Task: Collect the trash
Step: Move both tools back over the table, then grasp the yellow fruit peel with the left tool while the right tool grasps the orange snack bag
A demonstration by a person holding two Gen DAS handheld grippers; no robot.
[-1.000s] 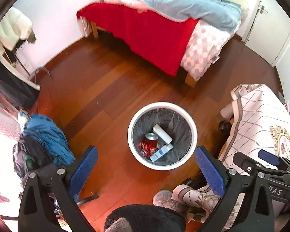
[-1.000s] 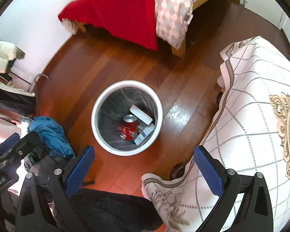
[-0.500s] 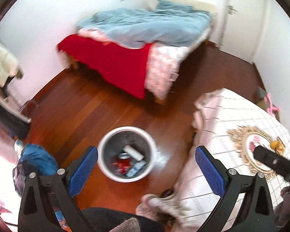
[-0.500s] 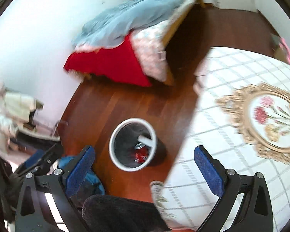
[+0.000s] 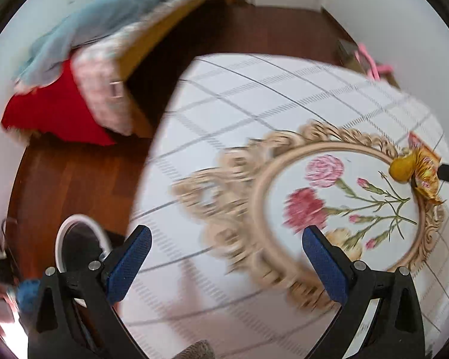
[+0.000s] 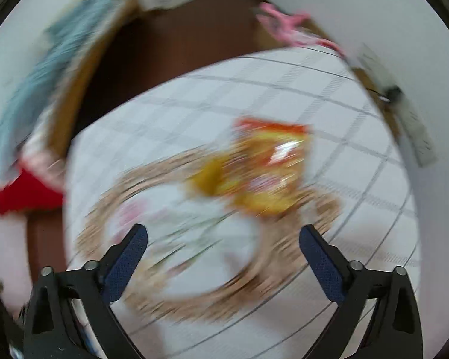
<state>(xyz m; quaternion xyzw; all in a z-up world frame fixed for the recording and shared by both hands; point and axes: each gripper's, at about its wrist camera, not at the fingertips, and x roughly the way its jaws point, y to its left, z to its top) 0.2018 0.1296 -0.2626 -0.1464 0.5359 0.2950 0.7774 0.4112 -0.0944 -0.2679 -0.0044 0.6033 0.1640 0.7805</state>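
Trash on the table consists of a crumpled yellow and orange snack wrapper with a yellow lump touching its left side, perhaps fruit peel; motion blur in the right wrist view hides finer detail. Both lie on the white checked tablecloth, at the far rim of its ornate beige medallion with printed pink flowers. The right gripper has its blue-padded jaws spread wide and holds nothing; the wrapper sits ahead of it, roughly centred between the fingers but apart from them. The left gripper is likewise spread and unloaded, with the wrapper well off to its right. A white bin stands on the wooden floor beside the table, and a bed with red and blue covers lies beyond.
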